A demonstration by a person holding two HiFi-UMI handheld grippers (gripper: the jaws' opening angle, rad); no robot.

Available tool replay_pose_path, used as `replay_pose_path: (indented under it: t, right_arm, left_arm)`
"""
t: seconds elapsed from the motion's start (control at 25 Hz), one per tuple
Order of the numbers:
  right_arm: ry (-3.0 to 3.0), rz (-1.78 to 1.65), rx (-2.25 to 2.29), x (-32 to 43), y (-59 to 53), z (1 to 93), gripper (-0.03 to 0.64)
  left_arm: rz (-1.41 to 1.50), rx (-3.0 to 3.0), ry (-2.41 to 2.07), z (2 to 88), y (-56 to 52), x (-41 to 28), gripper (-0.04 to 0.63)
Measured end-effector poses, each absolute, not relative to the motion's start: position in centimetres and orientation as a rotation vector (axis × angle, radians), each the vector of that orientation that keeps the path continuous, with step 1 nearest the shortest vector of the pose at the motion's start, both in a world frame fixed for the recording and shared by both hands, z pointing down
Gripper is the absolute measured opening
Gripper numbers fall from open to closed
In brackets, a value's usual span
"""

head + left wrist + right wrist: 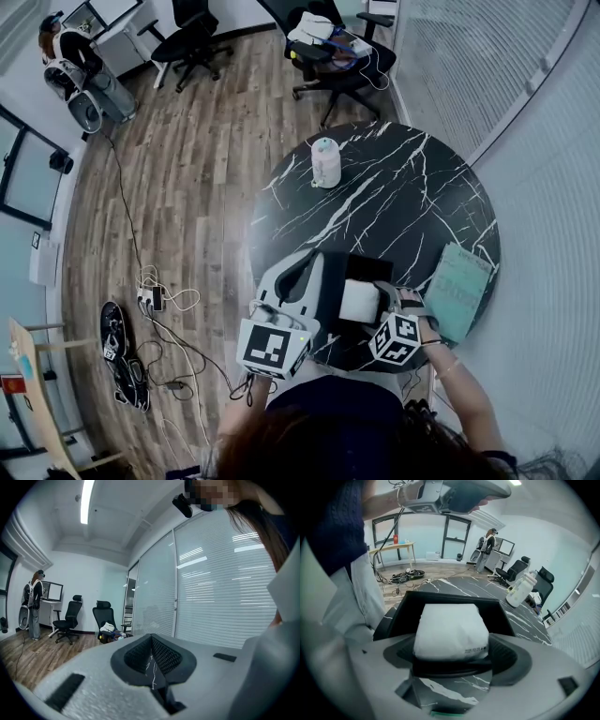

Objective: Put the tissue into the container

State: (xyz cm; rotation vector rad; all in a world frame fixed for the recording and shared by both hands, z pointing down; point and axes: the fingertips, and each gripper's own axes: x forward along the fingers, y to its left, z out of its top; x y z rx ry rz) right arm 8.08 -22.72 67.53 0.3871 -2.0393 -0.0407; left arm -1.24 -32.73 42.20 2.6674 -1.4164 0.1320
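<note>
The tissue [450, 627] is gripped by the right gripper [452, 651] at the 6 o'clock edge of the table [394, 206]. It is held just over the open black container [454, 598], presumably so that it can be lowered straight in. In the right gripper view the jaws are spread wide, one pad pressed on each side of the white pack, which fills the gap between them. The container's walls are seen around and behind the pack. Whether its underside rests on the container floor cannot be told.

The left gripper [314, 267] is placed at the container's 9 o'clock side, probably to steady the box or simply to be out of the way. Contact with the wall cannot be confirmed. Its jaws are closed tip to tip with nothing between them, and only a sliver of marble is seen through the gap below the tips.

A green pad [457, 289] lies at the table's 4 o'clock, apart from the container and seemingly not needed. Farther off, a white bottle [325, 161] stands near the 11 o'clock edge, well apart. Office chairs [333, 47] are seen beyond the table at 12 o'clock.
</note>
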Motion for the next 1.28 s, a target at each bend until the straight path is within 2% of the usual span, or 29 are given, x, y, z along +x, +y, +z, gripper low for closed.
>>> replay_pose_path:
  t: [1.28]
  right_arm:
    - [-1.904, -0.04, 0.321, 8.1, -22.2, 68.8, 0.436]
  left_arm:
    - [0.156, 2.645, -1.445, 42.3, -31.2, -2.4, 0.028]
